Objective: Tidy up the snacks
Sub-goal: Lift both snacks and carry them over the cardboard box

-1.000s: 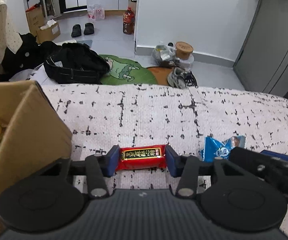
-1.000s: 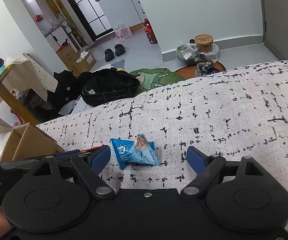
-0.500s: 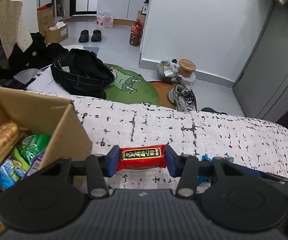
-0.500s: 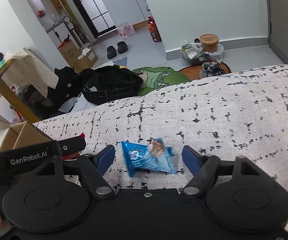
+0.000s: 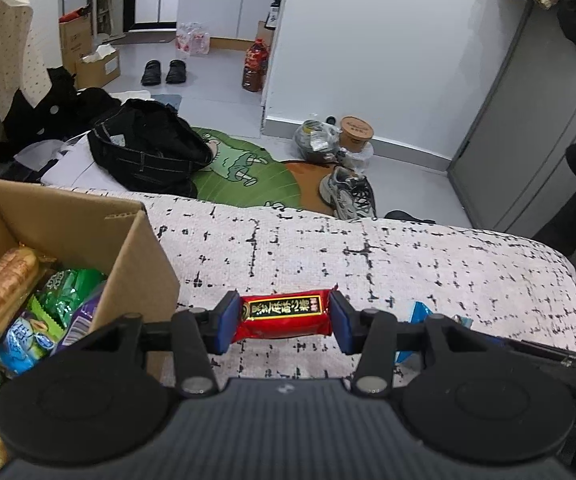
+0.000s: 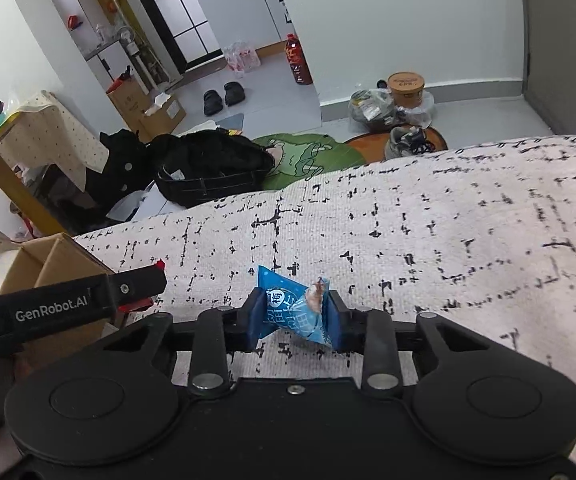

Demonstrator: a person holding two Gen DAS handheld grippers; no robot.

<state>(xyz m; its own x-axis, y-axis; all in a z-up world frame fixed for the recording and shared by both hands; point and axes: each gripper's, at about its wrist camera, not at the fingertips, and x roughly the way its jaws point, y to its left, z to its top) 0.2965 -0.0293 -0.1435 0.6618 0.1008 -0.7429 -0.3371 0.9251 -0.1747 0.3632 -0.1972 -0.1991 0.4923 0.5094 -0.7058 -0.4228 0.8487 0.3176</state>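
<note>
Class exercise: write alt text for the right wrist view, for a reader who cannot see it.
The right tool is shut on a blue snack packet over a white, black-flecked fabric surface. At left, the left tool holds a red snack beside a cardboard box; a cluttered room lies beyond.

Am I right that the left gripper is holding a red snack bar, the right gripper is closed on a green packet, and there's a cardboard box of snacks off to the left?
Nearly. The packet in the right gripper is blue, not green, as the right wrist view shows. The rest holds: the left gripper holds the red snack bar, and the cardboard box of snacks sits to the left.
</note>
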